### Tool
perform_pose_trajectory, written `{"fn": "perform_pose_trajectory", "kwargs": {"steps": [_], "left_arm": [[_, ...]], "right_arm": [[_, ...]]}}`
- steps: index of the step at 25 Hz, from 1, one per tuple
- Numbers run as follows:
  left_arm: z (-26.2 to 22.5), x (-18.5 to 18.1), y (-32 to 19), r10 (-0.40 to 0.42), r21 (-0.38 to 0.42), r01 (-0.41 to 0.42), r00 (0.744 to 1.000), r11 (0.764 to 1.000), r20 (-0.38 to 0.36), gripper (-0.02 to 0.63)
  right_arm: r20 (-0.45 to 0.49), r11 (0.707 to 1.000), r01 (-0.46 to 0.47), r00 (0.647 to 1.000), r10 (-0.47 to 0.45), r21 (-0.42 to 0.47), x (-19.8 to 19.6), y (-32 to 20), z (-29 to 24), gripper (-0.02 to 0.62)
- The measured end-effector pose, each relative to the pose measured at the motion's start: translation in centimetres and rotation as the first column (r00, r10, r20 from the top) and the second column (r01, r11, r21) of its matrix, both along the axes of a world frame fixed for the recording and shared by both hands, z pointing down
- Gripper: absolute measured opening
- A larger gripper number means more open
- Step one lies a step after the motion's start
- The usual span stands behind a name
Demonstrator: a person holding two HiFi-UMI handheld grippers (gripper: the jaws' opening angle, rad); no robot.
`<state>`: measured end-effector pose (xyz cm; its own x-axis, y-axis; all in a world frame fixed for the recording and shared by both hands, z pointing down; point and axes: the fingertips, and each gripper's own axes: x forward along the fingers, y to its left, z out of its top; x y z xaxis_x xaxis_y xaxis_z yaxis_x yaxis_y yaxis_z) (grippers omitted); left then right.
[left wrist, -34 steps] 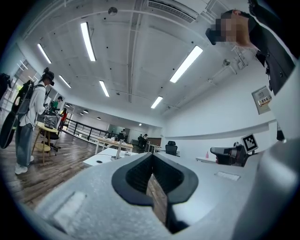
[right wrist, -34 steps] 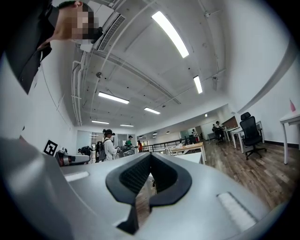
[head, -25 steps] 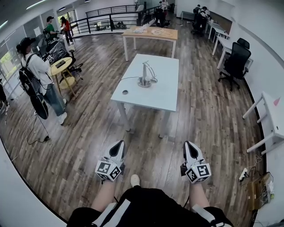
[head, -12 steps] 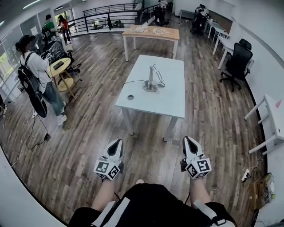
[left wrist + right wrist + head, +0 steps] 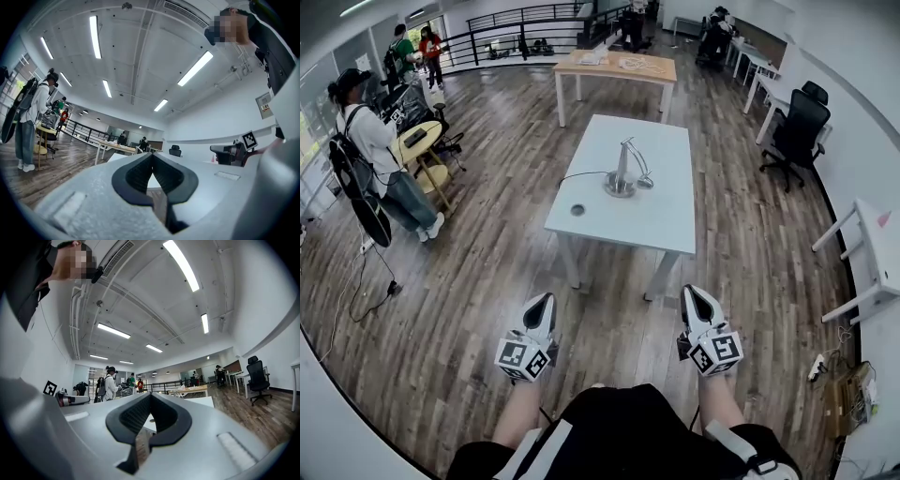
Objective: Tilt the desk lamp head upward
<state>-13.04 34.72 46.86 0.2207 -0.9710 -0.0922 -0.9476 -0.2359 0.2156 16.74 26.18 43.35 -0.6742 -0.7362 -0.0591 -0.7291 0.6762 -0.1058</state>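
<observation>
Both your left gripper [image 5: 540,307] and right gripper [image 5: 695,300] are pinched shut and hold nothing. The desk lamp [image 5: 623,170] stands on the white table [image 5: 661,223], well ahead of you. If you reach it with jaws shut, you may knock it over.

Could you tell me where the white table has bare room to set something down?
The white table is bare at its far end and along its near right side. The middle-left is busier: desk lamp, its cable, a small round object.
</observation>
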Motion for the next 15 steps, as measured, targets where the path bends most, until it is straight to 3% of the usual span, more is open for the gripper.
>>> {"fn": "perform_pose_trajectory", "kwargs": {"steps": [7, 15], "left_arm": [[0.4, 0.0, -2.5, 0.001, -0.004, -0.001, 1.000, 1.000, -0.001, 0.000], [0.0, -0.9, -6.6, -0.065, -0.008, 0.065, 0.998, 0.998, 0.023, 0.000]], "right_arm": [[-0.008, 1.000, -0.004, 1.000, 0.004, -0.019, -0.1, -2.6, 1.0, 0.003], [0.008, 0.998, 0.056, 0.998, -0.056, -0.021, -1.3, -9.4, 1.3, 0.003]]}}
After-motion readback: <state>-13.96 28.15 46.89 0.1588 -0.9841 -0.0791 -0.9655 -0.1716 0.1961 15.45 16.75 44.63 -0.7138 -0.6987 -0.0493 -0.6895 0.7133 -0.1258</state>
